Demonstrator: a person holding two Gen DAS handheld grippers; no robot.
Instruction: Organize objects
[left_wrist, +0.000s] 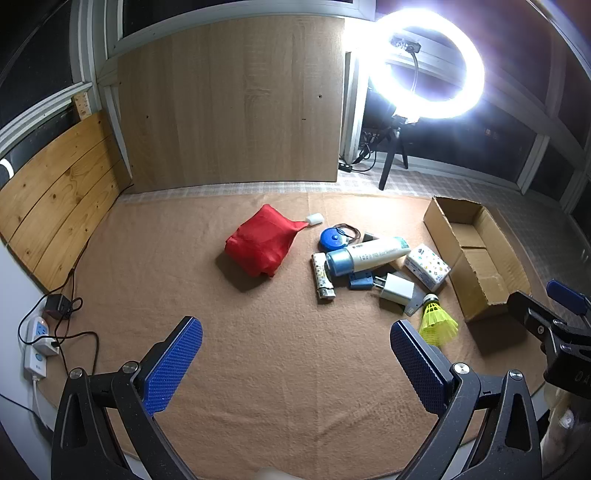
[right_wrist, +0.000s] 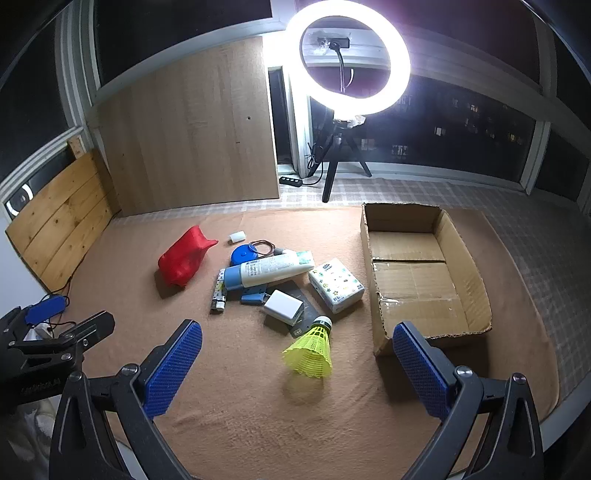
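Both hand-held grippers are hovering over the tan blanket (left_wrist: 280, 369) with their blue pads spread wide and nothing between them. The left hand-held gripper (left_wrist: 295, 362) is tilting down toward bare blanket — the pile of clutter is lying well ahead of it and off to its right. The right hand-held gripper (right_wrist: 297, 363) is hanging right over the yellow shuttlecock (right_wrist: 310, 350), which is sitting between its pads in that view, lying on its side and apart from both pads.

Just beyond the shuttlecock, a white charger (right_wrist: 282, 306) is resting on a dark flat piece, and a patterned tissue pack (right_wrist: 336, 284) is lying just beside it, nearer the box. Further ahead, a white bottle with a blue cap (right_wrist: 269, 271) is lying on its side across the heap, touching a lighter (right_wrist: 219, 291) at its cap end. A round blue tape measure (right_wrist: 243, 254) is sitting behind the bottle, with a small white cap (right_wrist: 237, 236) beyond that. A crumpled red bag (right_wrist: 184, 260) is lying apart — ahead and to the left of the right hand-held gripper.

The open cardboard box (right_wrist: 461, 258) is standing ahead and to the right of the right hand-held gripper, its near corner close to the right pad.
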